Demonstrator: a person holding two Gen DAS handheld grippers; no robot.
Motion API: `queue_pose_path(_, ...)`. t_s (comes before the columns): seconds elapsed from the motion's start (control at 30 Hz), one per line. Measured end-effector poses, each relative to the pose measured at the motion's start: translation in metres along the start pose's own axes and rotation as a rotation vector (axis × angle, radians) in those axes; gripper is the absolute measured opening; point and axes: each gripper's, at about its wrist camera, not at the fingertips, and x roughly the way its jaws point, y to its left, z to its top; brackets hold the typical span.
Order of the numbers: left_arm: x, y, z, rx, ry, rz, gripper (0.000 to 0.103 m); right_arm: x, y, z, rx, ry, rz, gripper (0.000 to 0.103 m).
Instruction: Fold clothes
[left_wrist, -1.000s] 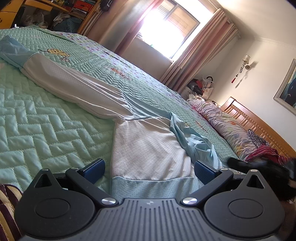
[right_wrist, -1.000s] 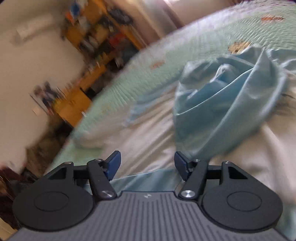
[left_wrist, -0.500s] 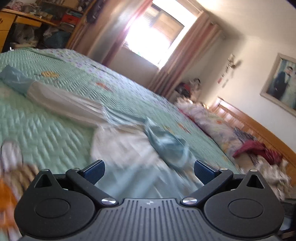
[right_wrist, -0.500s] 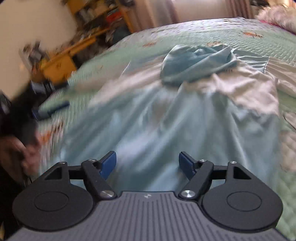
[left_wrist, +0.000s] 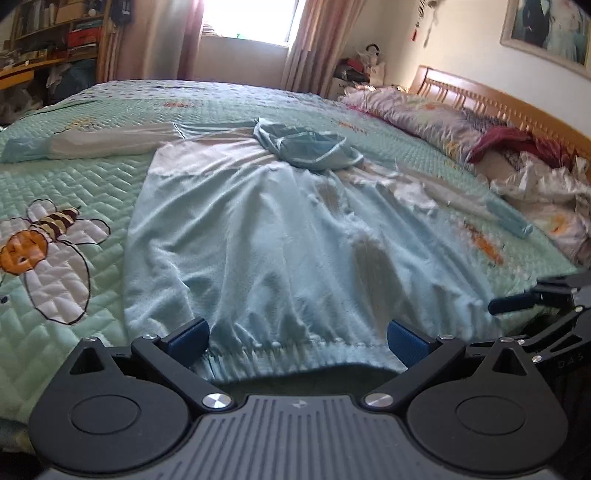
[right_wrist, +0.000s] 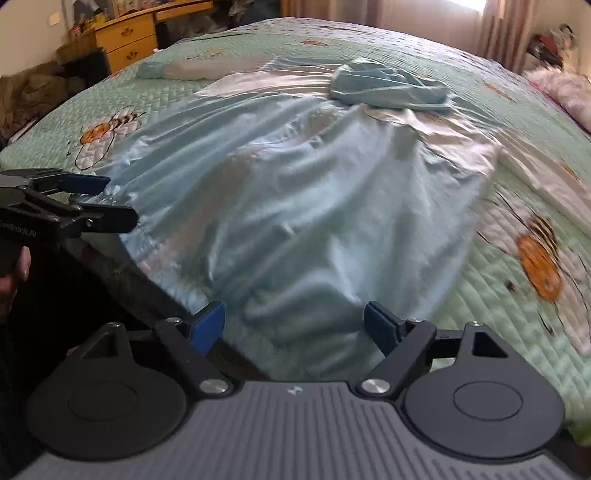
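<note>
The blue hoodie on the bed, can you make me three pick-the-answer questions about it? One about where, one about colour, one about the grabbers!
1. Where does the hood lie?
A. far end of the hoodie
B. on the pillows
C. on the floor

2. What colour are the sleeve cuffs?
A. red
B. light blue
C. black

3. How is the left hand-held gripper?
A. shut on the hem
B. out of view
C. open

Answers: 1 A, the hood is bunched at the collar end; 2 B, the cuffs match the body; 3 C, its fingers stand wide apart, as on the right hand-held gripper.
</note>
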Motion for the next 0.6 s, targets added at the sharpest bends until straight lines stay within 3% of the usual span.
queue_pose_path(0.07,-0.009,-0.006,0.004,0.006,-0.017,-0.003,0.102,-0.015,-0.016,-0.001,0.052,-0.073,-0.04,0.083)
queue_pose_path(0.13,-0.017,-0.015,0.01,0.023,-0.036,-0.003,0.102,-0.029,-0.047,0.0,0.182,-0.16,-0.091,0.083)
queue_pose_path(0.23,-0.023,-0.022,0.018,0.019,-0.058,-0.011,0.102,-0.045,-0.117,-0.009,0.54,-0.263,-0.048,0.084)
queue_pose_path(0.4,-0.032,-0.024,0.029,-0.022,-0.087,-0.039,0.102,-0.063,-0.218,-0.068,1.169,-0.466,0.057,0.085)
queue_pose_path(0.5,-0.032,-0.011,0.041,-0.113,-0.117,-0.062,0.102,-0.071,-0.229,-0.09,1.236,-0.572,0.121,0.085)
queue_pose_path(0.6,-0.031,0.022,0.053,-0.318,-0.165,-0.078,0.102,-0.064,-0.215,-0.091,1.136,-0.621,0.268,0.085)
